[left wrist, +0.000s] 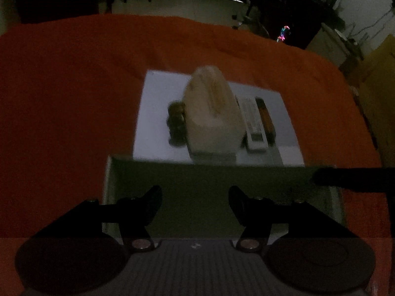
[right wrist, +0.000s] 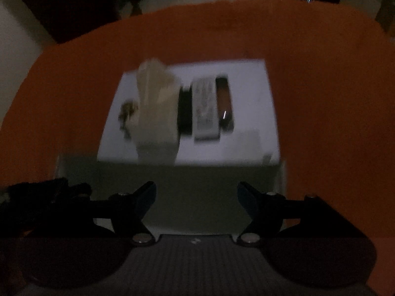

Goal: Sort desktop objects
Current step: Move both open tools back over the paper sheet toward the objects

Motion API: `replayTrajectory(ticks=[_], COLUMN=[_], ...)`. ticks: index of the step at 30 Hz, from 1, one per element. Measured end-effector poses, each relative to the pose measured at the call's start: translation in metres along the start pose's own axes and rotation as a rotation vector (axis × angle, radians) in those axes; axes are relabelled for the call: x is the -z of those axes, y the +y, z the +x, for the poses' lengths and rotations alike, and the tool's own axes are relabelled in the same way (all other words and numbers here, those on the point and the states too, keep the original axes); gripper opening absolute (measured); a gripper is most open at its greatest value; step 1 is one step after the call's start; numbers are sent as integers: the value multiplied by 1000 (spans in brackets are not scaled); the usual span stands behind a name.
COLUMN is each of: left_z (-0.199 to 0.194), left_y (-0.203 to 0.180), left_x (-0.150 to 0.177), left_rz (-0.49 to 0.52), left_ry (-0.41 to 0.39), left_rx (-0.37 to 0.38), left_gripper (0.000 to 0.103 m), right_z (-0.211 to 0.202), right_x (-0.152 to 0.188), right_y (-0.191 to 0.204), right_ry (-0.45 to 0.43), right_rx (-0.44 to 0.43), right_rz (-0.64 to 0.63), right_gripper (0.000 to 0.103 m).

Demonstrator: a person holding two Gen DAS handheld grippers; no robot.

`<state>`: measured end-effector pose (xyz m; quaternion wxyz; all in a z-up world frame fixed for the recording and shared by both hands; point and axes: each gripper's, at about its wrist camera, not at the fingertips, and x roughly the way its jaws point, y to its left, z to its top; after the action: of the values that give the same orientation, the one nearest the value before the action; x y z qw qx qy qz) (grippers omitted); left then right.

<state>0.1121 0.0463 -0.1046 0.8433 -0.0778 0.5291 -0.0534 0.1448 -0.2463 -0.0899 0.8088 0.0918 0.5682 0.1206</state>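
Observation:
A shallow white box [left wrist: 158, 113] lies on the orange cloth, its near wall [left wrist: 197, 182] standing up toward me. Inside it sit a cream tissue pack [left wrist: 212, 118], a bunch of keys [left wrist: 176, 120], a white remote [left wrist: 253, 120] and a dark brownish case [left wrist: 266, 116]. My left gripper [left wrist: 195, 192] hangs open above the near wall, nothing between its fingers. In the right wrist view the same tissue pack [right wrist: 155, 113], keys [right wrist: 127, 113], a black slab [right wrist: 185, 111], the remote [right wrist: 206, 108] and the case [right wrist: 224, 103] appear blurred. My right gripper [right wrist: 196, 187] is open and holds nothing.
The orange cloth [left wrist: 74, 98] covers the table around the box [right wrist: 246, 123]. A dark part of the other tool reaches in at the right edge [left wrist: 350, 177], and a dark shape shows at the lower left [right wrist: 42, 192]. Dim furniture and floor lie beyond the far edge.

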Motion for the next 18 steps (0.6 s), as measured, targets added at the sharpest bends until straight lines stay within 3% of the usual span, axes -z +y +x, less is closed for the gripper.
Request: replayTrajectory(ticks=[5, 8, 14, 18], left_z=[-2, 8, 47, 69], left_y=[3, 2, 17, 22], left_x=[-30, -45, -67, -75], left_rz=[21, 59, 5, -42], left_ry=[-33, -50, 23, 70], left_rx=[-20, -68, -63, -85], left_gripper=[56, 56, 56, 56], right_z=[3, 5, 41, 57], right_x=[-35, -46, -68, -85], right_y=[-5, -11, -32, -42], right_ry=[1, -2, 60, 33], right_rx=[-29, 6, -12, 20], right_rz=[55, 46, 128, 101], right_gripper=[76, 76, 75, 74])
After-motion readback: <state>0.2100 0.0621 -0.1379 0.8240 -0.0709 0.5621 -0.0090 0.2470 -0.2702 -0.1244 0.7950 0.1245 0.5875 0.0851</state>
